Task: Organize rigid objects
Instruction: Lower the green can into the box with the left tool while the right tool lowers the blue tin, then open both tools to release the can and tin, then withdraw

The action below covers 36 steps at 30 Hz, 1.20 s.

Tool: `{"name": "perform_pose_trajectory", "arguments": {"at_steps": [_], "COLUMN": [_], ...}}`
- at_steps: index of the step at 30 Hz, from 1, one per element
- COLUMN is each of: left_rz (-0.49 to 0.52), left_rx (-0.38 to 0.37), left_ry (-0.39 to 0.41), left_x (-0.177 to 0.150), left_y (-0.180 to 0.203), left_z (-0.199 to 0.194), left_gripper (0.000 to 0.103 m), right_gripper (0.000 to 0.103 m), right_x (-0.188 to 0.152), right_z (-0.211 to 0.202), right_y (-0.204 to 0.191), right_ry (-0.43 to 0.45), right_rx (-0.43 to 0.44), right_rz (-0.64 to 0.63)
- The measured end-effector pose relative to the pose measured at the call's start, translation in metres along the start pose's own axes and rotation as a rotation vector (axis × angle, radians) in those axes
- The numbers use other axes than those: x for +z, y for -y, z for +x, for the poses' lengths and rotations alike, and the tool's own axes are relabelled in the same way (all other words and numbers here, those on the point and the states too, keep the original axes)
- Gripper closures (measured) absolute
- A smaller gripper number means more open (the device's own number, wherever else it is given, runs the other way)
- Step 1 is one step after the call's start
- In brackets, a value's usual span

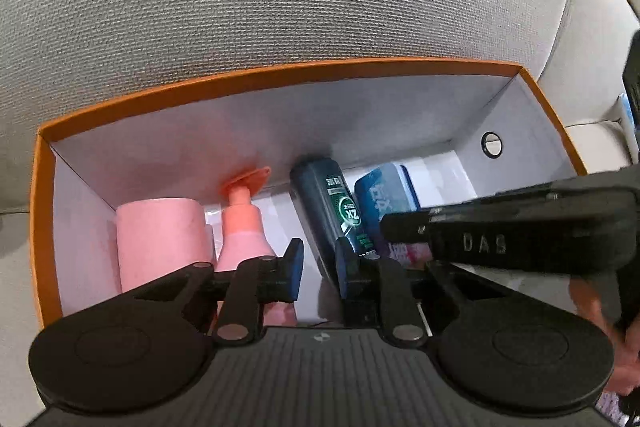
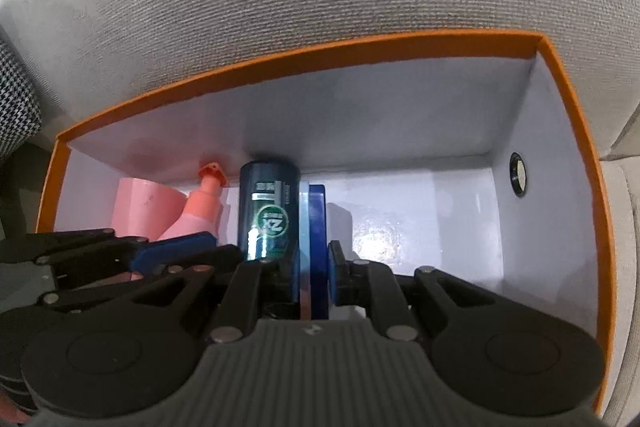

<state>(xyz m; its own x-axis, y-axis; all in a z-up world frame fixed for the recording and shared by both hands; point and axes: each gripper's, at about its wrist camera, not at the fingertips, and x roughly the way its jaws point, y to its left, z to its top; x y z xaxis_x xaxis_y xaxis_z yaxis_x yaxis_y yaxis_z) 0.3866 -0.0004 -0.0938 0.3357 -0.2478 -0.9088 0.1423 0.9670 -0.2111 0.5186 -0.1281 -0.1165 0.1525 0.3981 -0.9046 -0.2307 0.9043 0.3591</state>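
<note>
Now the right gripper (image 2: 311, 259) pinches the blue tin (image 2: 316, 223) upright on edge, touching the deodorant can (image 2: 269, 211). Left gripper (image 1: 318, 267) hangs nearly closed, empty, beside it, near the orange box (image 2: 576, 131)'s left end

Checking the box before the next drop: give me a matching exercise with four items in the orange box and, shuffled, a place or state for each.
Items:
1. pink cylinder
2. pump bottle
3. dark green bottle
4. blue flat case

Places or states:
A. clamped in the right gripper
B. nearest the left wall of the orange box
C. topped by an orange nozzle
D. standing against the back wall, beside the case

Pairs: 1-B, 2-C, 3-D, 4-A
</note>
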Motion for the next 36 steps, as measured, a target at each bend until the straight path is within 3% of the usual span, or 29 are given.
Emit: {"name": "perform_pose_trajectory", "arguments": {"at_steps": [4,10,16,20,32,36], "left_rz": [-0.032,-0.018,-0.038,-0.038,-0.043,-0.041], "left_rx": [-0.021,-0.023,-0.029,-0.033,-0.041,-0.057], "left_ry": [0.019,0.046,0.059,0.055,0.062,0.083], "left_x": [-0.004,-0.012,-0.015,-0.017,-0.016,-0.020], "left_y": [-0.012,-0.010,-0.011,-0.014,-0.016,-0.019], "left_z": [-0.006,-0.018,-0.018,-0.022,-0.024,-0.036], "left_gripper": [0.082,0.082,0.082,0.082,0.082,0.082], "right_gripper": [0.088,0.071,0.069,0.065,0.069,0.069], "right_x": [0.010,0.011,0.000,-0.001,-0.003,-0.009], "right_z": [0.005,0.008,0.010,0.016,0.027,0.010], "right_y": [0.008,0.009,0.000,-0.007,-0.028,-0.033], "right_ry": [-0.022,-0.044,-0.081,-0.092,-0.056,-0.034], "right_rx": [0.006,-0.093,-0.139,-0.137,-0.107,-0.112], "right_rz": [0.013,-0.061,-0.198,-0.199,-0.181,-0.191]}}
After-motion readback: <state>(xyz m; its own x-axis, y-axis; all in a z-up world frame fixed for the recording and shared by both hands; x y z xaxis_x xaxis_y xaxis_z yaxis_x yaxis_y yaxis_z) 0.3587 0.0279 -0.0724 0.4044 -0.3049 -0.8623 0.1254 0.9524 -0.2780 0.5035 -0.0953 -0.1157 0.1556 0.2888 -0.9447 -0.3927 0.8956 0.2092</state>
